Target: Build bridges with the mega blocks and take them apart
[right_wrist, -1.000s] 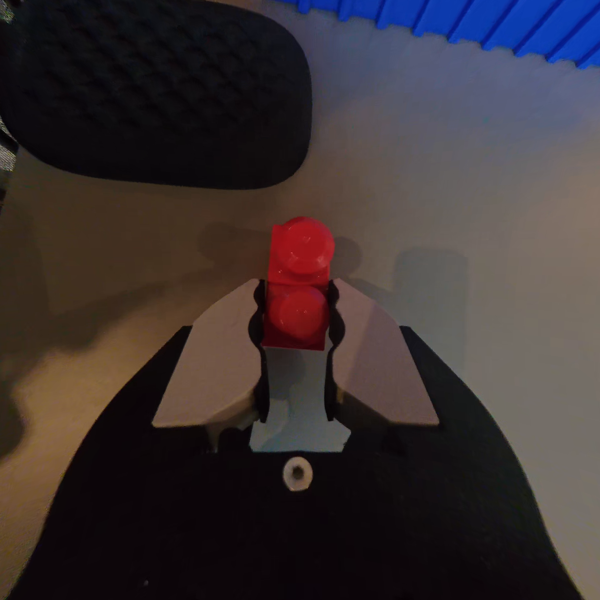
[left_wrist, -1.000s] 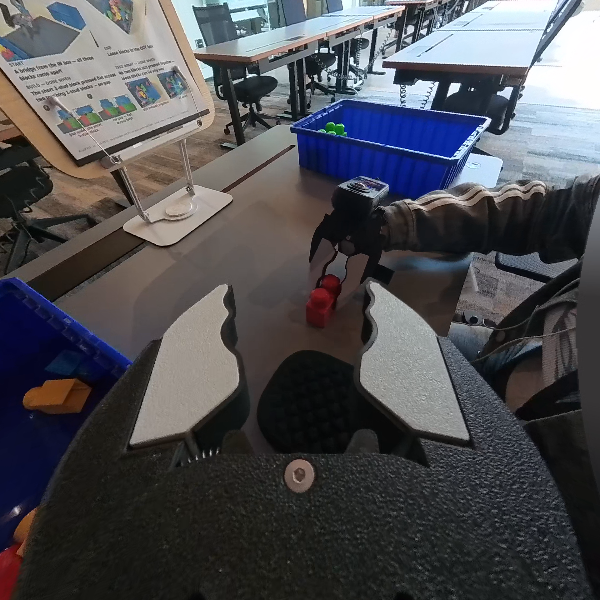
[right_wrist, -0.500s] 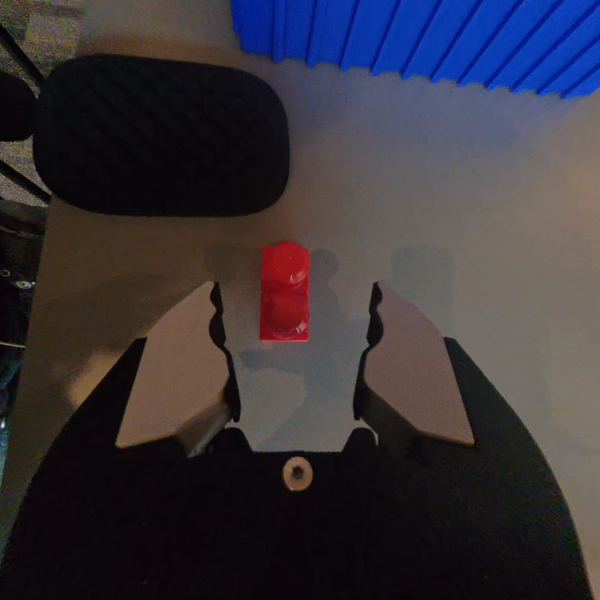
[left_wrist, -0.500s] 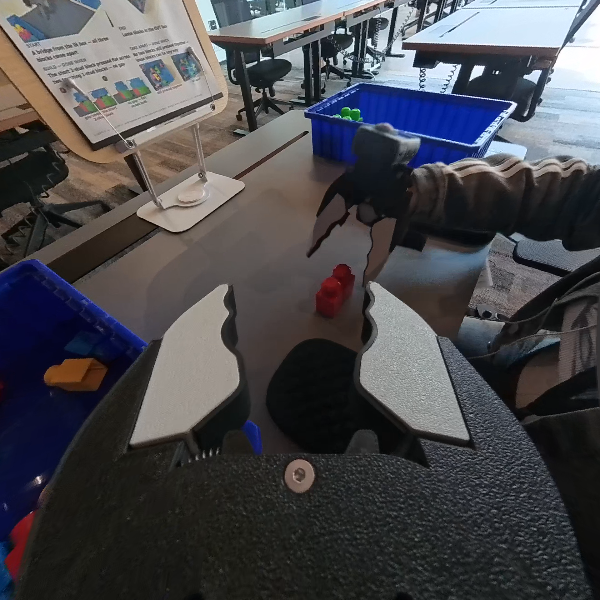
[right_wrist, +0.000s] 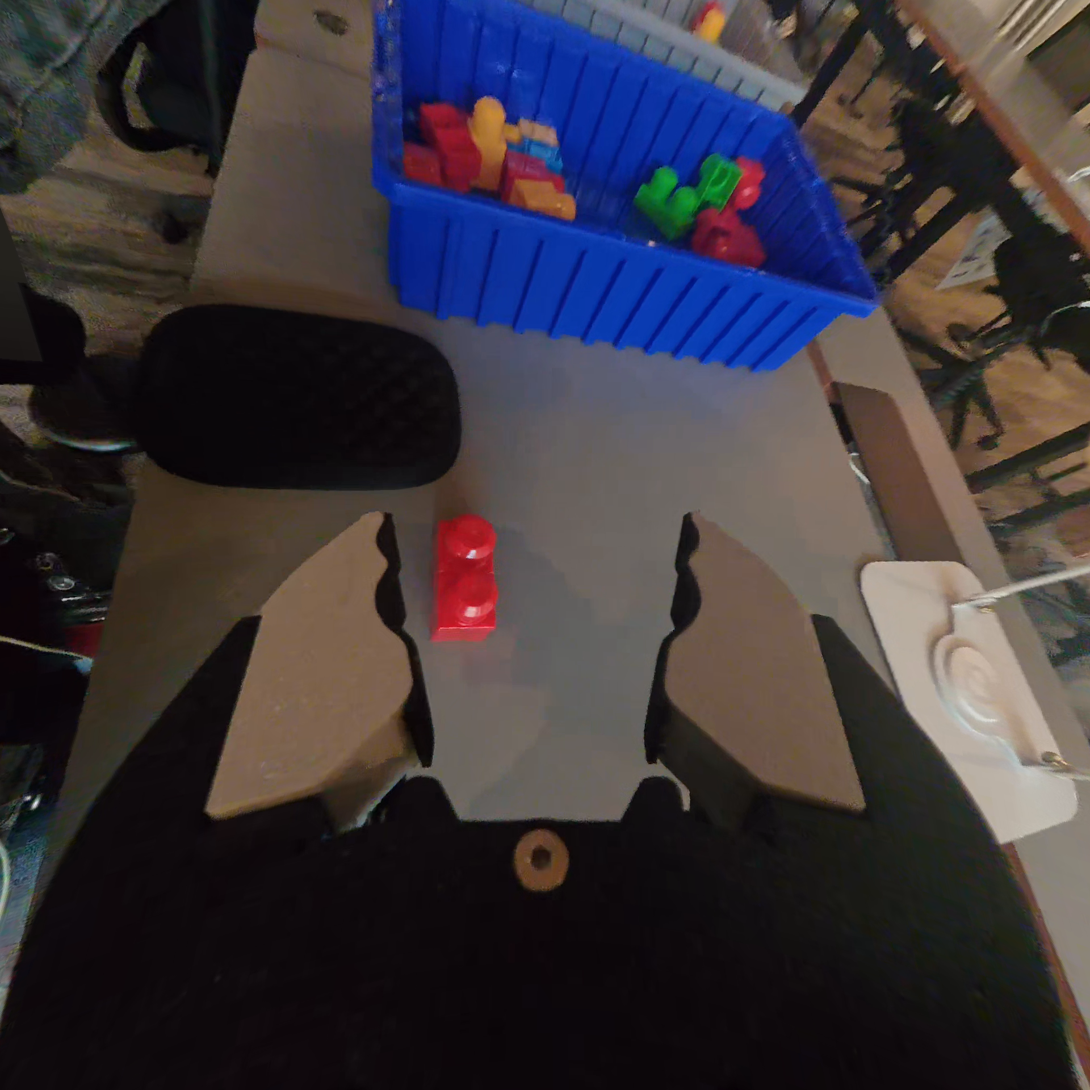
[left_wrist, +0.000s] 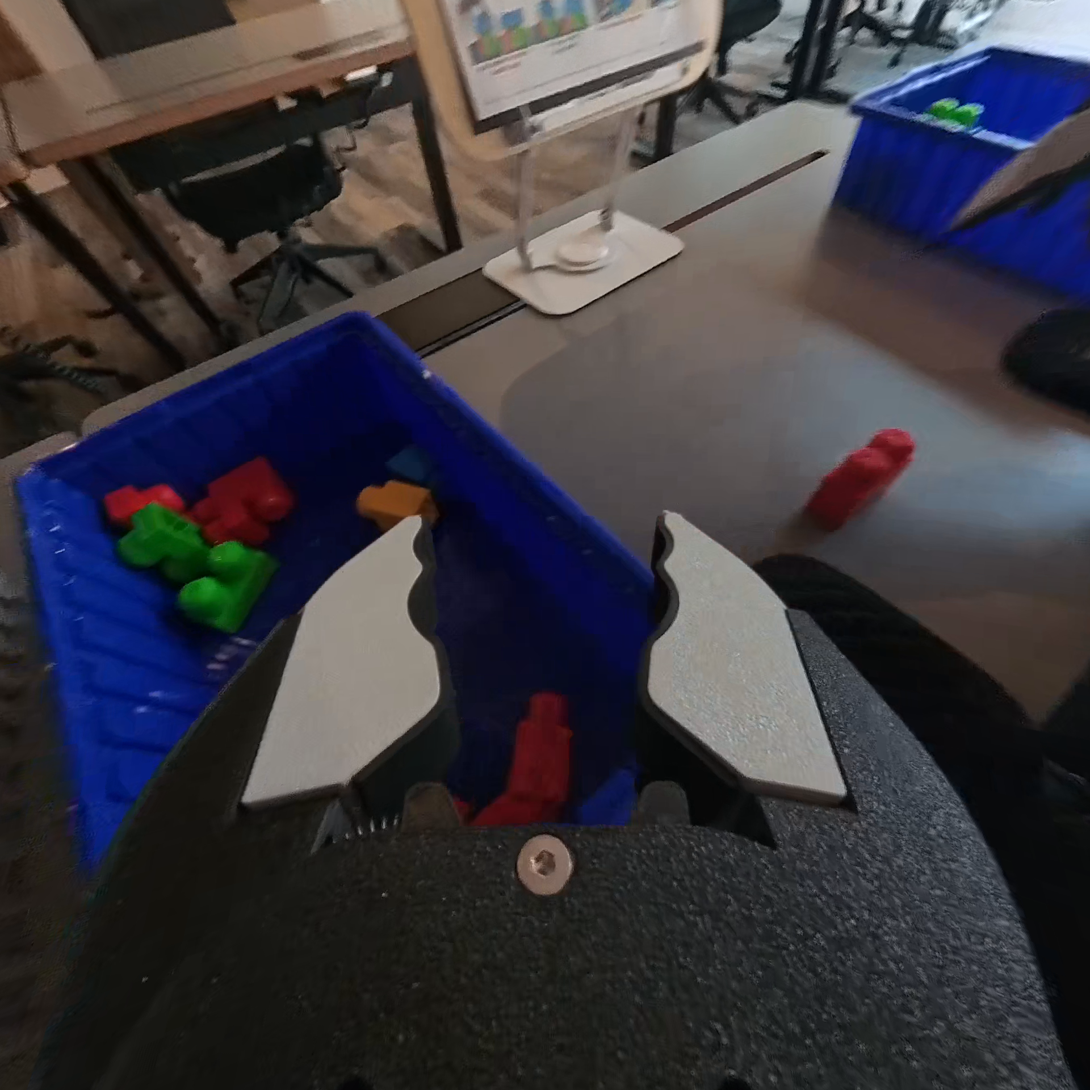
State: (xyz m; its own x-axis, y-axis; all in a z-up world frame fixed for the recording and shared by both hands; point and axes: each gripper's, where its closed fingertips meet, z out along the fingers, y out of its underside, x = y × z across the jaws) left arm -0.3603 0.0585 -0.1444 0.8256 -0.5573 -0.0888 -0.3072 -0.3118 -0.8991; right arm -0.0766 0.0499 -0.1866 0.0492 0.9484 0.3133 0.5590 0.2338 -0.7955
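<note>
A red two-stud block (right_wrist: 466,578) lies alone on the grey table, studs up; it also shows in the left wrist view (left_wrist: 861,478). My right gripper (right_wrist: 534,519) is open and empty, held above the table with the block below and between its fingers, nearer the left one. My left gripper (left_wrist: 539,519) is open and empty over a blue bin (left_wrist: 118,649) at the table's left end. The bin holds green blocks (left_wrist: 194,560), red blocks (left_wrist: 242,501), an orange block (left_wrist: 395,501) and a red block (left_wrist: 542,761) under the gripper.
A second blue bin (left_wrist: 944,171) with a green block (left_wrist: 952,112) stands at the far right. A white stand base (left_wrist: 584,259) with an instruction board sits at the table's back edge. A black pad (right_wrist: 295,395) lies near the front edge, between the red block and the left bin. Some 30 centimetres of space lies between my two pairs of fingers.
My right gripper opened, let go of the red block and rose away from it. My left gripper swung left, from facing the block to over the bin of blocks.
</note>
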